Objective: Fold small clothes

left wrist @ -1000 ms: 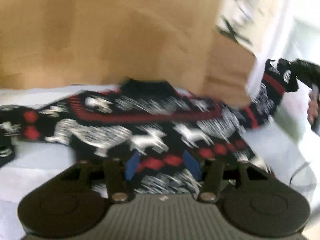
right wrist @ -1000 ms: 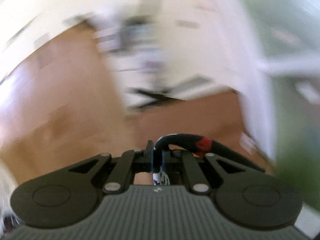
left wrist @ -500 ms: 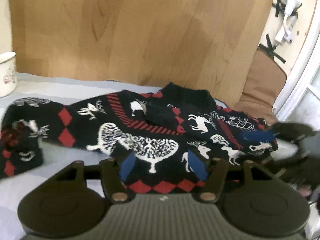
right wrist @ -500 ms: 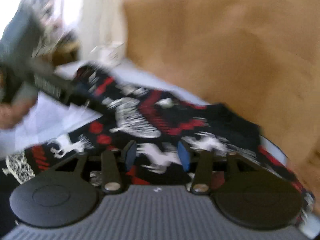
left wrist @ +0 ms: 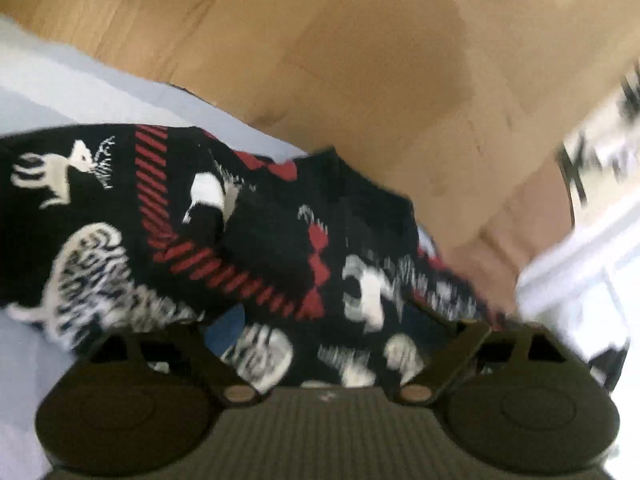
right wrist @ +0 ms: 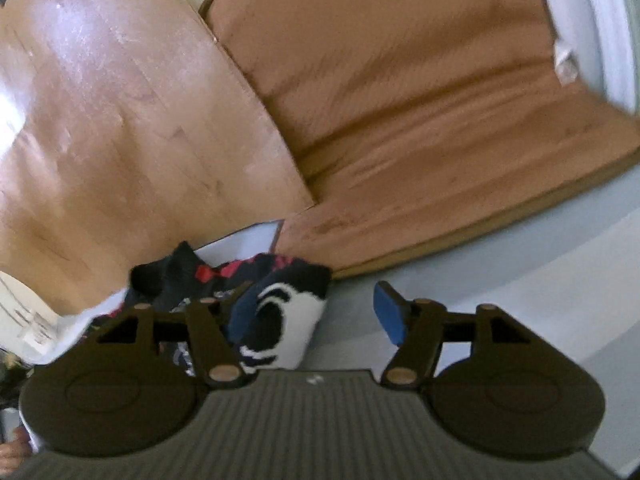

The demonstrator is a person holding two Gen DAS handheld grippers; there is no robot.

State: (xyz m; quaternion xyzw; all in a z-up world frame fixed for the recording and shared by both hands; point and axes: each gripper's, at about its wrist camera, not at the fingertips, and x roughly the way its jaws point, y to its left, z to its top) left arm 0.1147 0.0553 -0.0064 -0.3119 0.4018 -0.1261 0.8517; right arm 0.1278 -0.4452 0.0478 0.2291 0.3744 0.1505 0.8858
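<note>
A black knitted sweater (left wrist: pixel 256 240) with white deer and red stripes lies spread on a pale blue sheet (left wrist: pixel 80 92). My left gripper (left wrist: pixel 324 324) hovers low over its near part. Its jaws are opening, and the knit lies under and between the blue pads (left wrist: pixel 226 330) without being pinched. In the right wrist view a folded edge of the sweater (right wrist: pixel 288 312) reaches in from the left. My right gripper (right wrist: pixel 316 316) is opening around that edge. One of its pads (right wrist: pixel 390 316) stands over bare sheet, clear of the cloth.
A wooden panel (left wrist: pixel 320 40) rises right behind the sweater. A brown cushion (right wrist: pixel 420 100) leans beside the panel (right wrist: pixel 120 120). To the right lies pale grey sheet (right wrist: pixel 540 264). A white blurred frame (left wrist: pixel 580 264) is at the right edge.
The right gripper held a sleeve up in the air, came down onto the sweater and let it go, jaws spreading. The left gripper slid closer over the sweater, rolled, and widened.
</note>
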